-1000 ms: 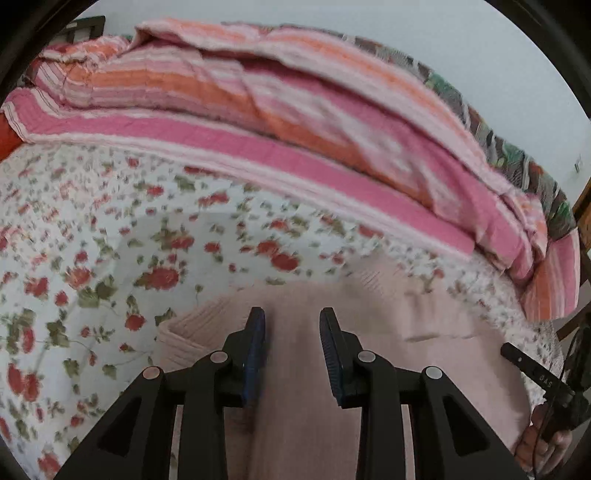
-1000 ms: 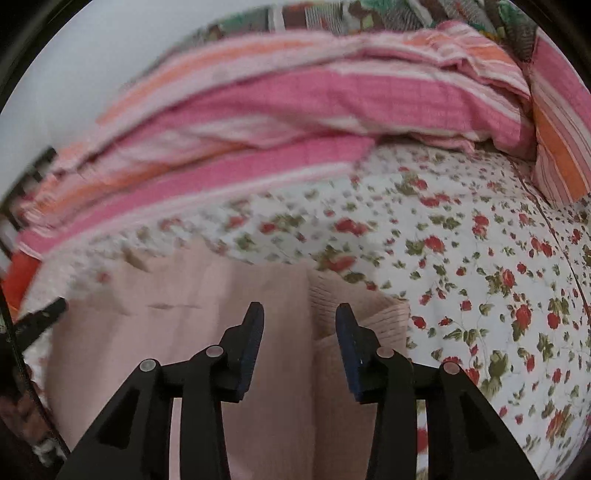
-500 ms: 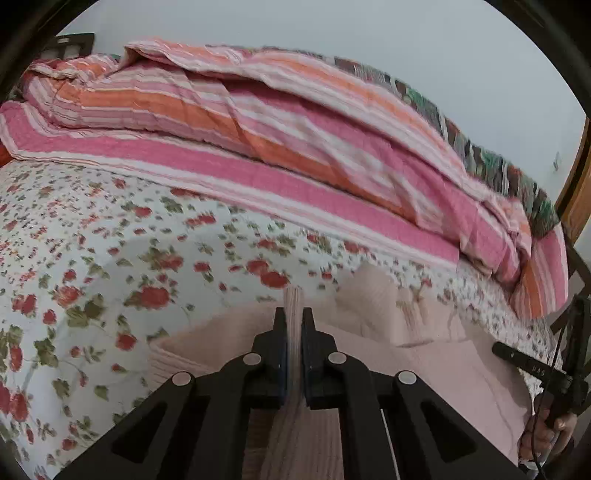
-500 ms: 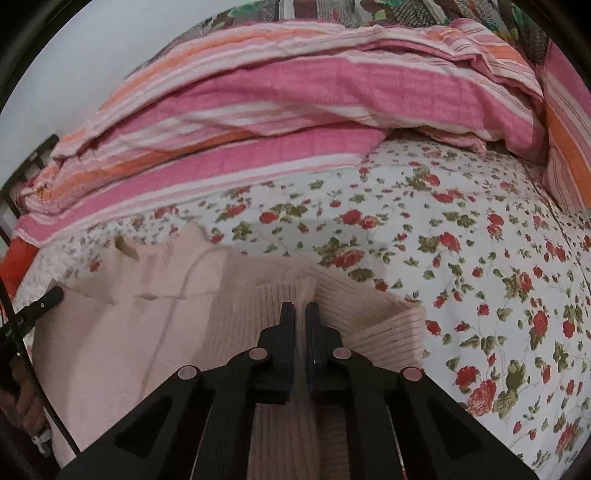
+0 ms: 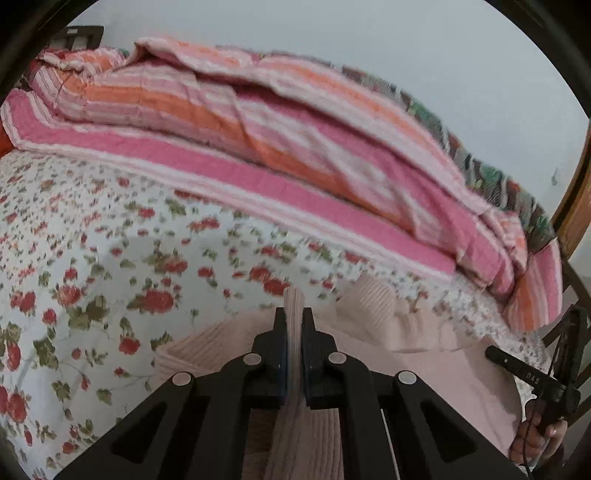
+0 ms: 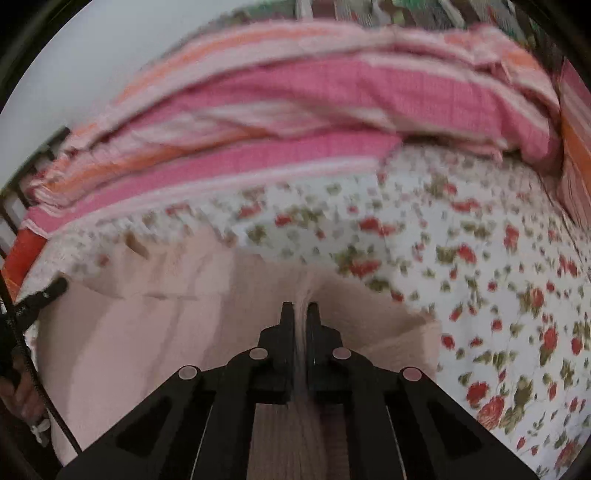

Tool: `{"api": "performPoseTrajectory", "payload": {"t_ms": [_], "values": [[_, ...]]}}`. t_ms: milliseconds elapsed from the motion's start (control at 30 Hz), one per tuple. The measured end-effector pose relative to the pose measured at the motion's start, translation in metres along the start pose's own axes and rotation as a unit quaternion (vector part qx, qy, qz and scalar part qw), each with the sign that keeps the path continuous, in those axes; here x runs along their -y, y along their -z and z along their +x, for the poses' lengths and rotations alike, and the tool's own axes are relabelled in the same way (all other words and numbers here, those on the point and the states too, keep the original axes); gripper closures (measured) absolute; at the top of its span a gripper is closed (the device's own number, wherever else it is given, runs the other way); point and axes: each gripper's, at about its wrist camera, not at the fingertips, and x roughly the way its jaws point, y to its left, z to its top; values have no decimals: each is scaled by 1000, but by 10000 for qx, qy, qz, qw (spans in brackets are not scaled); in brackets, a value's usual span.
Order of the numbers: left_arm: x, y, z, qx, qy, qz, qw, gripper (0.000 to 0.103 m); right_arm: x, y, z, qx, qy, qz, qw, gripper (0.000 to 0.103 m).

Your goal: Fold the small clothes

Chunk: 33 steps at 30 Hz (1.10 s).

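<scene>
A pale pink knit sweater [image 5: 436, 373] lies spread on the bed's floral sheet [image 5: 92, 266], close to the near edge, with its ribbed hem toward both cameras. The left tongs [image 5: 294, 325] are clamped on a pinched-up ridge of that ribbed hem, the fabric standing as a thin vertical fold between the two black fingers and poking out just past their tips. The right tongs [image 6: 301, 319] are likewise closed on a raised fold of the sweater [image 6: 147, 332], a narrow strip of pink cloth showing between the fingers (this view is blurred, so the knit texture is hard to read there). In the left wrist view the garment spreads off to the right, where a ribbed cuff or collar part bunches up near the far side of it; the other handheld device [image 5: 532, 376] and the hand gripping it [image 5: 537, 439] show at the lower right edge. In the right wrist view the sweater's ribbed corner sits just right of the tongs on the floral sheet [image 6: 498, 295], and the opposite device [image 6: 33, 299] appears at the left edge. Behind the sheet, a heaped quilt striped in pink, orange and white [image 5: 295, 147] runs across the bed against a pale wall [image 5: 369, 33].
</scene>
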Motion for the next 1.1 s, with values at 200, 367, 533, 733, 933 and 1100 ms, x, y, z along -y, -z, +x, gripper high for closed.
{"api": "performPoseTrajectory", "payload": {"t_ms": [200,367,533,733,933,1100], "values": [[2,-6,9,-76,-372,-22,9993,96,3,-7,3,132,195,120,9997,98],[0,1,32,-640,-822,25,9946,93,15,0,33,-426,360,387,9977,97],[-9,1,25,-634,-490,-208,9966,85,15,0,17,-252,421,427,9979,77],[-14,-4,13,-429,-340,-296,9981,71,-32,9,-21,129,518,-214,9983,64],[-29,-8,2,-296,-138,-541,9980,66,-106,42,-6,-264,-60,-639,9976,60],[-43,-8,-10,-265,85,-555,9981,66,-132,41,32,-680,451,-756,9938,60]]}}
